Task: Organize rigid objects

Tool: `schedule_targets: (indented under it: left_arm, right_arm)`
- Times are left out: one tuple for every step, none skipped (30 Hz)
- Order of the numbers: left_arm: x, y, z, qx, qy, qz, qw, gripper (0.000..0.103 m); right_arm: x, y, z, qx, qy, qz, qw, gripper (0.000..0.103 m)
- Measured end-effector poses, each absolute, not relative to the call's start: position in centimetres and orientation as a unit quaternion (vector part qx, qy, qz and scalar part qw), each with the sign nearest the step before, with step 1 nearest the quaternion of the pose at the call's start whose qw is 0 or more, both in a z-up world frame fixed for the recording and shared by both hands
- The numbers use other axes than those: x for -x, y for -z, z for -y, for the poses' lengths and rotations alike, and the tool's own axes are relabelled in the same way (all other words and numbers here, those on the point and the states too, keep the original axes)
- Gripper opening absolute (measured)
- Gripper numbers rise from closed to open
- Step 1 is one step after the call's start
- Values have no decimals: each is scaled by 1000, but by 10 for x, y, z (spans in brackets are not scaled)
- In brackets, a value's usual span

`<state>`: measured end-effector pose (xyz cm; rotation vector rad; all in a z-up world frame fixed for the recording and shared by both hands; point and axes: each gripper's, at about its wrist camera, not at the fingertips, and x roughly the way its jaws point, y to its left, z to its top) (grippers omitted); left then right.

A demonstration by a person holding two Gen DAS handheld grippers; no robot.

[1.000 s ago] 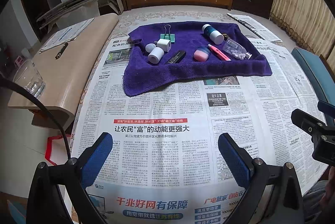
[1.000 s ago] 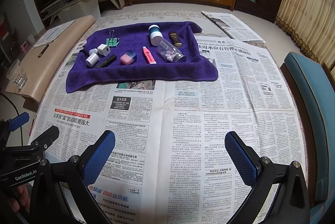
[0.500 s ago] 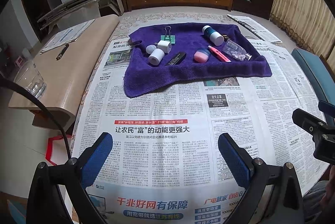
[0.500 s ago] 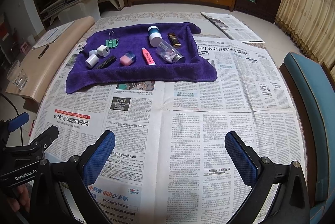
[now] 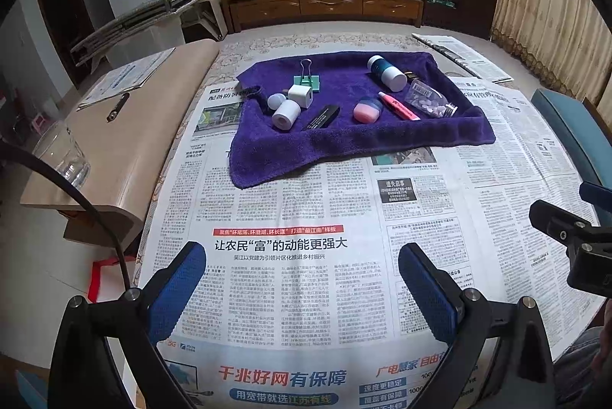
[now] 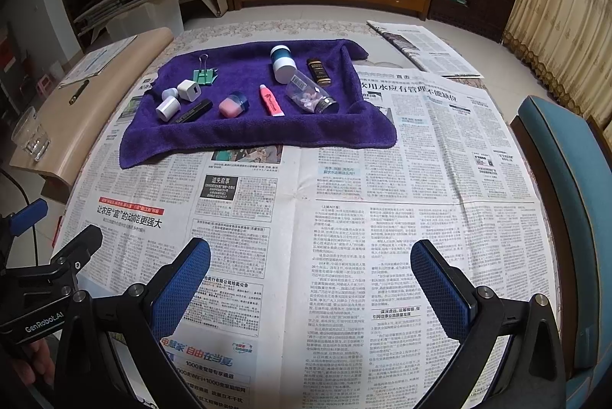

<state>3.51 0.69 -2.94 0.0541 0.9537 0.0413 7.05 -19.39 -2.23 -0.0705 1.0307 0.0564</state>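
Both hand-held grippers, left (image 5: 302,288) and right (image 6: 310,288), gaping wide and empty at frame bottom, hovering over newspaper (image 6: 382,237); purple towel (image 6: 244,137) lying upper centre.

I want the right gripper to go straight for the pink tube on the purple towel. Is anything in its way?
Nothing visible blocks it. Only flat newspaper lies between the open right gripper and the purple towel. The pink tube sits near the towel's front edge, apart from the pink jar and the clear pill bottle beside it.

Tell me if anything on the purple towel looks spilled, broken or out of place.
Nothing looks spilled or broken. The teal jar and clear pill bottle lie on their sides, capped, and the purple towel is rumpled, its right edge folded up.
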Motion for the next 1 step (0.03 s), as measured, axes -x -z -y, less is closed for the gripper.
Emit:
schedule_targets:
  left_arm:
    - [-36, 29, -7, -24, -15, -460, 888, 103]
  right_arm:
    - [-70, 22, 194, 33, -27, -493, 869, 103]
